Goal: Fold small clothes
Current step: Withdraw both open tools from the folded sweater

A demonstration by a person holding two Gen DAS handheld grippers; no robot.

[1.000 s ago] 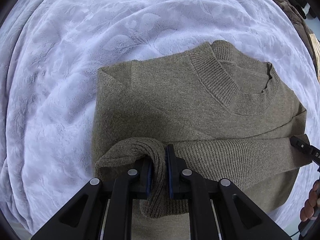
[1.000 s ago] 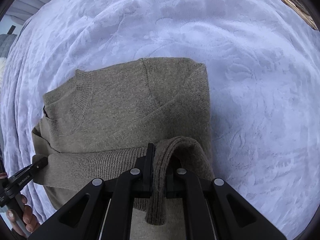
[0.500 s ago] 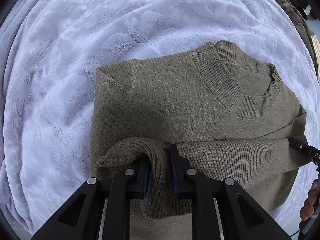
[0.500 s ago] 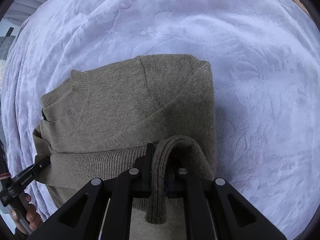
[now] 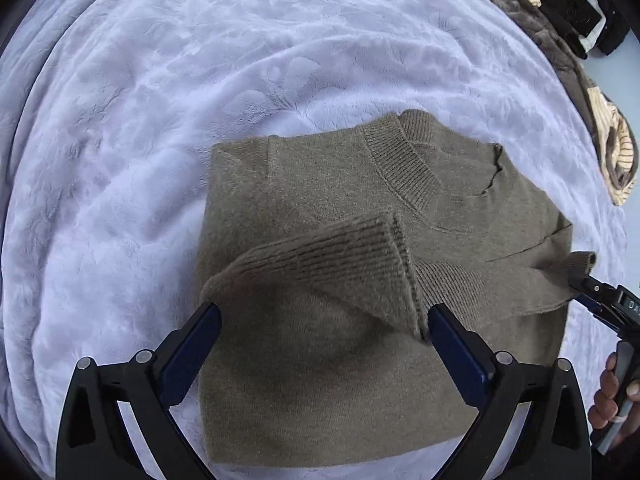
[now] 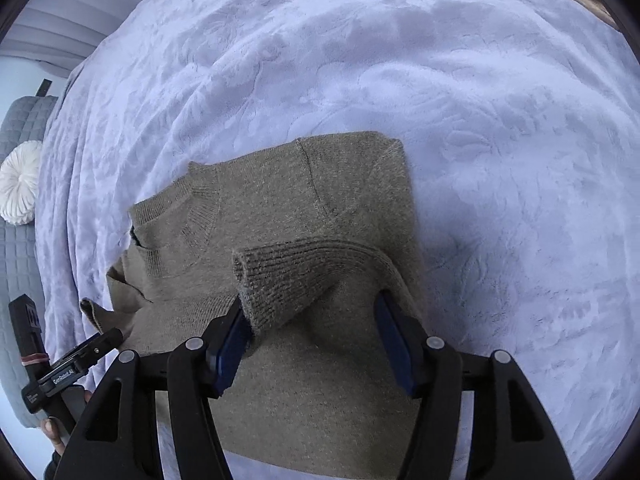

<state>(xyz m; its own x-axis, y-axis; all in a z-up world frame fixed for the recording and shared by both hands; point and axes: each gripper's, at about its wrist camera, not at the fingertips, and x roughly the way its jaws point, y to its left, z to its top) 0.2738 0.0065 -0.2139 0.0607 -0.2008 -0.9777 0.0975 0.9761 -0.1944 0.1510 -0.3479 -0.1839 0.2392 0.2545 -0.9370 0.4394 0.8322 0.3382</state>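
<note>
An olive knit sweater (image 5: 320, 184) lies flat on the pale lilac blanket (image 5: 160, 80), collar away from me, sleeves folded across its chest. In the left wrist view my left gripper (image 5: 324, 318) is open, its jaws wide apart on either side of a ribbed sleeve cuff (image 5: 360, 252) that rests loose on the body. In the right wrist view the same sweater (image 6: 304, 184) shows with my right gripper (image 6: 316, 320) open around the other ribbed cuff (image 6: 288, 276). Each gripper appears at the edge of the other's view.
A pile of brown, striped and black clothes (image 5: 576, 40) lies at the blanket's far right edge. A grey quilted cushion (image 6: 20, 128) and a white round pillow (image 6: 20, 182) sit beyond the blanket's left edge. A hand (image 5: 612, 392) holds the right gripper's handle.
Both grippers have opened and let go of the sleeve cuffs they were pinching. The cuffs now lie on the sweater's chest, and both grippers have drawn back slightly.
</note>
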